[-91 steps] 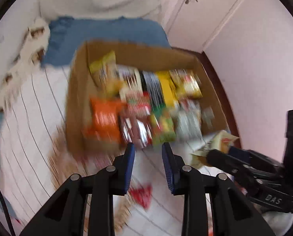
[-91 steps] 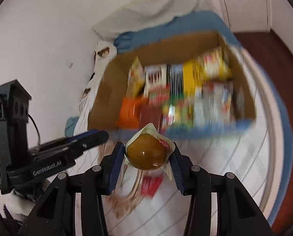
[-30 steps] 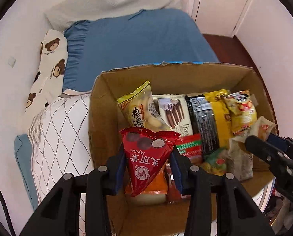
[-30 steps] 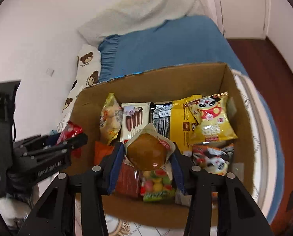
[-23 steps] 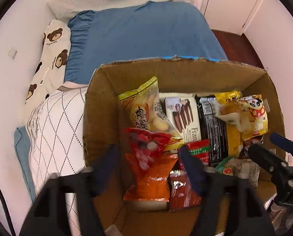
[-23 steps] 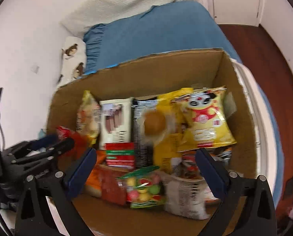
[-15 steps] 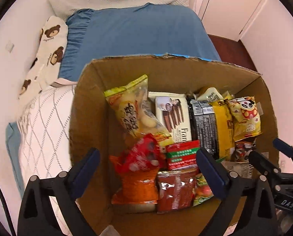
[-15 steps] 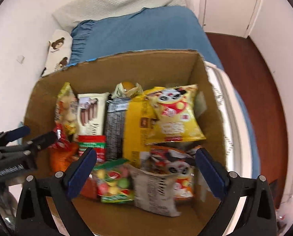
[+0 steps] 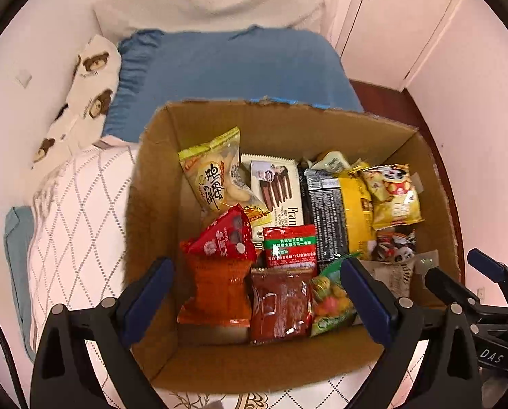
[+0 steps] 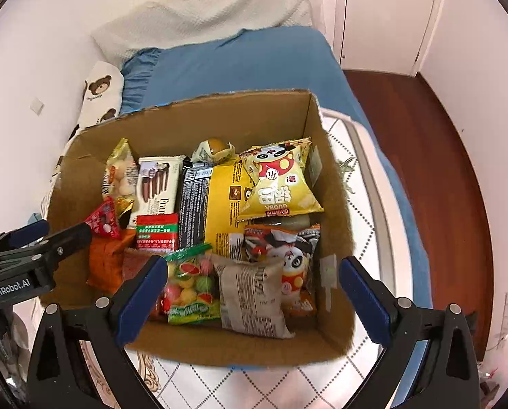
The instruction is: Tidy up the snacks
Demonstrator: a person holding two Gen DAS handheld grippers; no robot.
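Both tongs, the left gripper [image 9: 255,293] and the right gripper [image 10: 252,289], are released; their jaws have just been opening and now stand wide with nothing gripped, above the box [image 9: 158,184] at frame centre. Inside the box, the red cone pack [image 9: 225,235] lies at lower left on an orange bag [image 9: 214,293]. The bun [image 10: 214,148] rests against the far wall, upper centre.

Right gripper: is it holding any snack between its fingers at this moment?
No, the right gripper stands wide open and empty above the cardboard box.
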